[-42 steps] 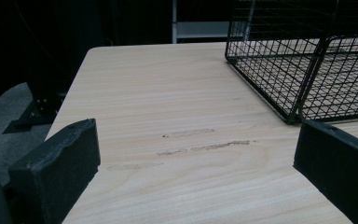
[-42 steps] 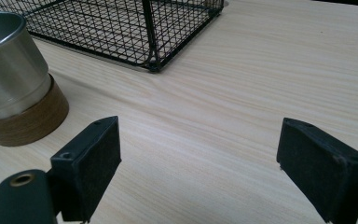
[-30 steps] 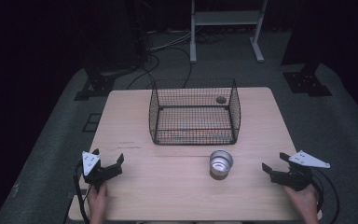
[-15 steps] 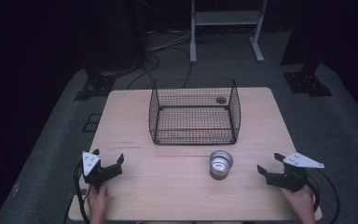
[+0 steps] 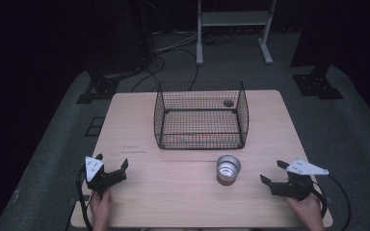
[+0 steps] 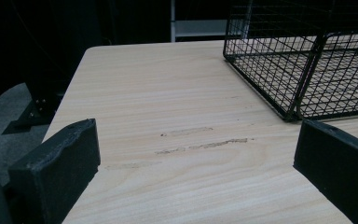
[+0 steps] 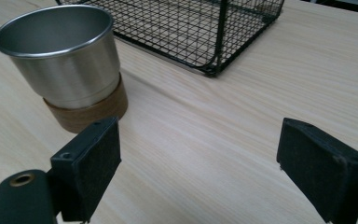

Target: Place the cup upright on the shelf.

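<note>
the metal cup point(image 5: 228, 168) stands on the counter point(image 5: 183, 192), not picked up yet. the right tongs point(image 5: 275, 174) are wide apart near it. the left tongs point(image 5: 117, 169) are apart too, far off.

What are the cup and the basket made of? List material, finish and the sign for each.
Cup: seemingly brushed metal, likely steel, with a dull grey sheen and bright rolled rim; its brown base band looks like wood or cork, matte.
Basket: thin wire mesh on thicker rods, black, probably coated or painted metal.
</note>
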